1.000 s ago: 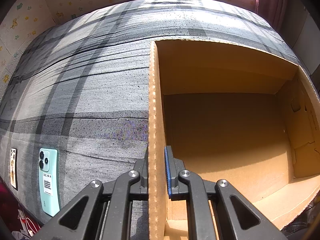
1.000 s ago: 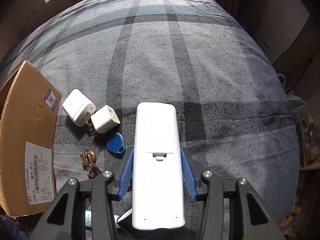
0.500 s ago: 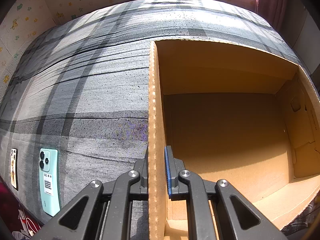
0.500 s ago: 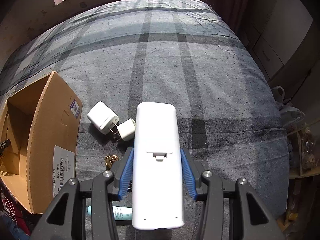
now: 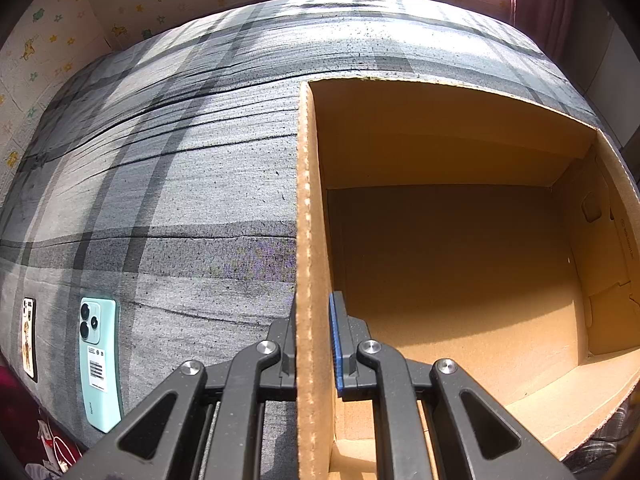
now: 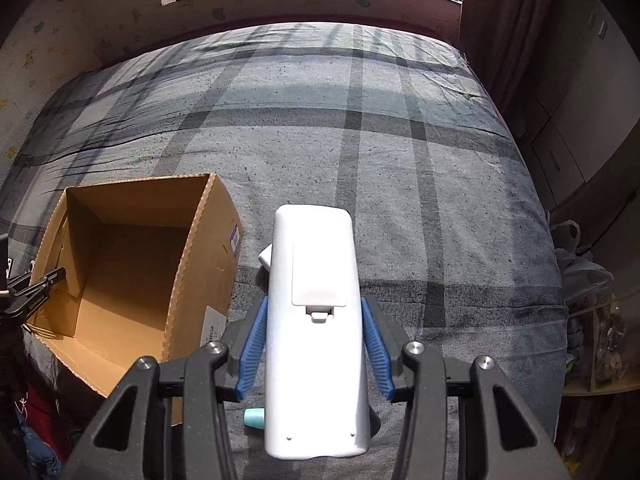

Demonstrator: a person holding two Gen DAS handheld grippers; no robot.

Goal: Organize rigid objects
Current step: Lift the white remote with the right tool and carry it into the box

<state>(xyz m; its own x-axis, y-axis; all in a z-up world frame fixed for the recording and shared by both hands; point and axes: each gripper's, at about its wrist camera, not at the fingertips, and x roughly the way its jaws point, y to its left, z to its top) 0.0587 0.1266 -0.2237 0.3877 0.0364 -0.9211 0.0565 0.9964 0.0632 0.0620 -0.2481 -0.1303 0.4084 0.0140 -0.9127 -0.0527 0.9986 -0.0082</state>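
A: Remote (image 6: 316, 320) status? Where's it now?

B: Pinched in my right gripper (image 6: 316, 344), blue pads (image 6: 252, 350) squeezing both long sides, battery-cover side up, nose pointing far. It's lifted off the bed (image 6: 400, 160), above & just right of the cardboard box (image 6: 200, 264).

A: And the left gripper (image 5: 316, 344)?

B: Clamped on the box's left wall, one finger outside, one inside w/ its blue pad on the cardboard. I reckon that's to keep the box from sliding on the soft cover while I drop stuff in.

A: Anything in the box yet?

B: Looks empty, bare floor from both views.

A: What's left outside?

B: Mint phone (image 5: 98, 364) lying back-up on the bed, left of the box, near edge. Another flat thing (image 5: 29, 338) further left, prob a phone case, can't tell. Under the remote: a teal tube end (image 6: 255, 418) & a white corner (image 6: 265, 258), mostly hidden.

A: Next?

B: My guess: swing remote left over the opening, lower, let go. Risk: clipping the right wall.
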